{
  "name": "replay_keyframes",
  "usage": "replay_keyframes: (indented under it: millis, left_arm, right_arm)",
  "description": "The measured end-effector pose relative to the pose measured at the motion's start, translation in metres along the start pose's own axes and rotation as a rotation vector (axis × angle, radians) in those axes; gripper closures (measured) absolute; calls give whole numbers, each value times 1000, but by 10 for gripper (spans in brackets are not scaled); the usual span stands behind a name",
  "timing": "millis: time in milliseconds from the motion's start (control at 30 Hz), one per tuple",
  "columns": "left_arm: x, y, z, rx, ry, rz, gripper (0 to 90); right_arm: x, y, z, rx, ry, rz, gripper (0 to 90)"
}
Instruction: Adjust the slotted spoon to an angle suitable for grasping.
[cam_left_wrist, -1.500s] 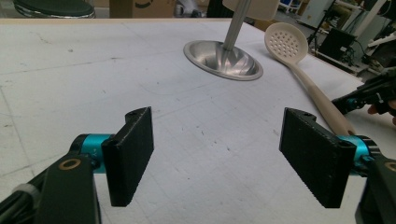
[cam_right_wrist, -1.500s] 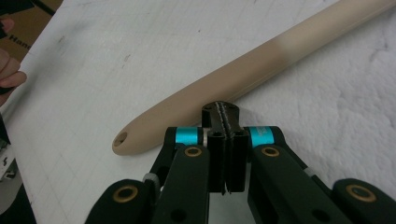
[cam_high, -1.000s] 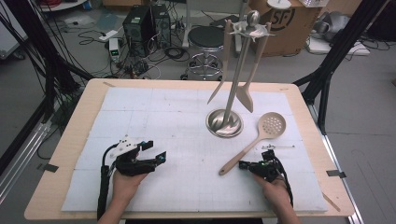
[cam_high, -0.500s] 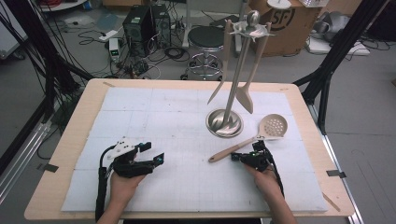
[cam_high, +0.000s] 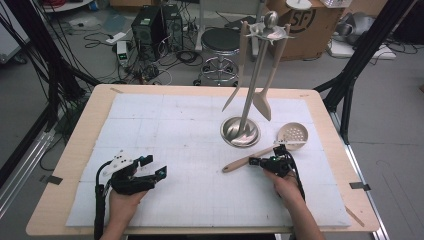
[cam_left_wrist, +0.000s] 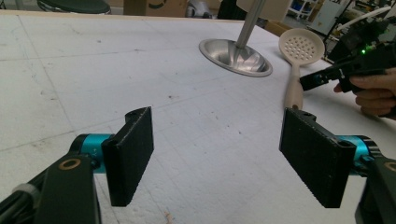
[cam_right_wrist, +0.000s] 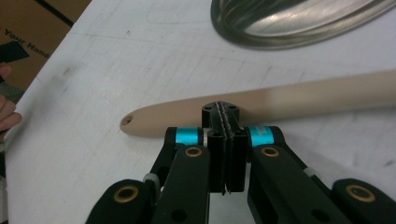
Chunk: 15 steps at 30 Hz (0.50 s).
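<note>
While left tongs (cam_left_wrist: 219, 158) gape, right tongs (cam_right_wrist: 224, 121) press shut against skimmer handle (cam_right_wrist: 299, 100).

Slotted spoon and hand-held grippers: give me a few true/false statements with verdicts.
1. The slotted spoon lies on the table mat. True.
2. The right hand-held gripper is wide open. False: its jaws are shut, tips against the spoon's handle.
3. The left hand-held gripper is open with nothing between its jaws. True.
4. The spoon hangs on the utensil stand. False: it lies beside the stand's base.
5. Two utensils hang on the stand. True.
</note>
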<state>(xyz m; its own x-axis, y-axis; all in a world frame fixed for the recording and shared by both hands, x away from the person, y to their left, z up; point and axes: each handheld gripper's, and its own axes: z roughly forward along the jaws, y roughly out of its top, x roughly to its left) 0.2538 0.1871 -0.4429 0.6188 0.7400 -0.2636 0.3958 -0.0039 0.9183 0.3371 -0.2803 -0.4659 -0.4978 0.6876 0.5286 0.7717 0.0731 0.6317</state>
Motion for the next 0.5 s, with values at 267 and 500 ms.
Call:
replay_keyframes:
  millis: [267,500]
  left_arm:
    - [-3,-1,7,19,-21,6,268]
    - [-5,-1,6,23,-31,12,268]
  right_arm:
    - [-21,36,-6,-29,-84,33,900]
    - [-48,46,-2,-16,-156,109,900]
